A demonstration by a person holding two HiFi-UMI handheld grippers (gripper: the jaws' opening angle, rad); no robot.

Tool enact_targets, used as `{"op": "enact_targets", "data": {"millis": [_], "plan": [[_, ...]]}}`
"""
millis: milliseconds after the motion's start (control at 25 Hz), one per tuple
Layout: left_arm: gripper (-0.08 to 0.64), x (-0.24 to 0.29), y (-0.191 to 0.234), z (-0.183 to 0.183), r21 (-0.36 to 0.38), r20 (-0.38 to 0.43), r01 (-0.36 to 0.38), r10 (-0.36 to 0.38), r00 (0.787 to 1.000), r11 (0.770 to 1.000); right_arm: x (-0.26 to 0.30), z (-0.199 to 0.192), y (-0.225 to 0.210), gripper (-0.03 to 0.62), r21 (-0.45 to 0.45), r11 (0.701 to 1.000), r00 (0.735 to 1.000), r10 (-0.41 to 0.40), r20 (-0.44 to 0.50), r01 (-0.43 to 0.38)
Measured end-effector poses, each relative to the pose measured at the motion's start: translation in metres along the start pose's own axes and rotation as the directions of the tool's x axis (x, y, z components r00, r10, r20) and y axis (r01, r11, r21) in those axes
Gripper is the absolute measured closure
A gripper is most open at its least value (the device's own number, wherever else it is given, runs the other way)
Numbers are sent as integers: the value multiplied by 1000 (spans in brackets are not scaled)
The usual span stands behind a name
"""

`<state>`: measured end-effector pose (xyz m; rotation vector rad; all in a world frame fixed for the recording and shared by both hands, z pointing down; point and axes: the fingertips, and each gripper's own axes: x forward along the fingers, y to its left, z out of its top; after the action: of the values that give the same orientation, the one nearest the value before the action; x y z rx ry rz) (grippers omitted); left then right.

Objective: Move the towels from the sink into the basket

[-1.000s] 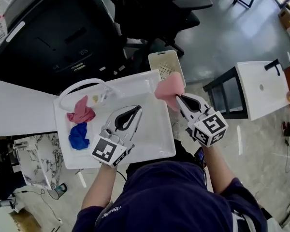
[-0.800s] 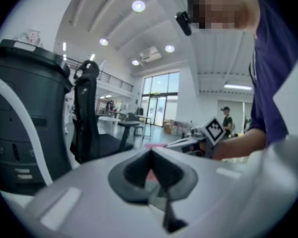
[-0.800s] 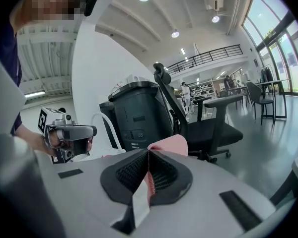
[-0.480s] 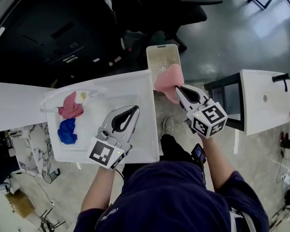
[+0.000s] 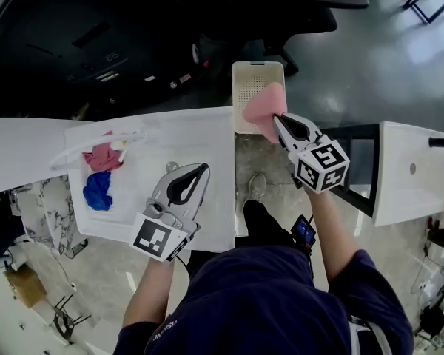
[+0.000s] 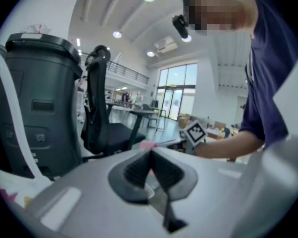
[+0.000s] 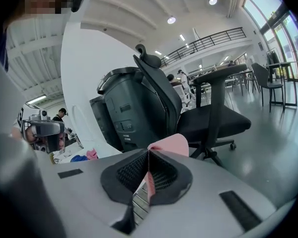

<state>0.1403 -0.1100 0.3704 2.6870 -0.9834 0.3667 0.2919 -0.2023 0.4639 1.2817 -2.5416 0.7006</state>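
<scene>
My right gripper [image 5: 279, 118] is shut on a light pink towel [image 5: 265, 106], which hangs over the near end of the cream basket [image 5: 254, 78] beyond the sink's right edge. In the right gripper view the pink towel [image 7: 170, 144] sticks out from between the closed pads. My left gripper [image 5: 202, 170] hovers over the white sink [image 5: 207, 135], shut with nothing in it; its pads [image 6: 139, 167] meet in the left gripper view. A dark pink towel [image 5: 102, 156] and a blue towel [image 5: 98, 191] lie at the sink's left end, by the white faucet [image 5: 96, 140].
A black office chair [image 5: 311, 6] and a dark bin [image 5: 81, 43] stand behind the sink and basket. To the right are a black frame [image 5: 355, 133] and another white basin [image 5: 414, 170]. Grey floor shows between them.
The right gripper has carried the light pink towel from the sink's right rim out over the basket. The left gripper stays shut over the sink, shifted a little.
</scene>
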Motion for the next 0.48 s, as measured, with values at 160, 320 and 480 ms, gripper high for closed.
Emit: {"op": "enact_targets", "data": {"millis": [160, 320, 480], "plan": [[557, 8, 7, -5, -15, -25, -18, 18, 1000, 1000, 19, -13, -25, 580, 16, 1000, 1000, -12, -27, 12], [557, 12, 16, -9, -30, -54, -42, 40, 998, 999, 39, -33, -50, 580, 41, 999, 998, -32, -63, 34], [557, 13, 21, -15, -40, -94, -67, 63, 994, 997, 61, -50, -72, 580, 55, 997, 995, -42, -93, 47]]}}
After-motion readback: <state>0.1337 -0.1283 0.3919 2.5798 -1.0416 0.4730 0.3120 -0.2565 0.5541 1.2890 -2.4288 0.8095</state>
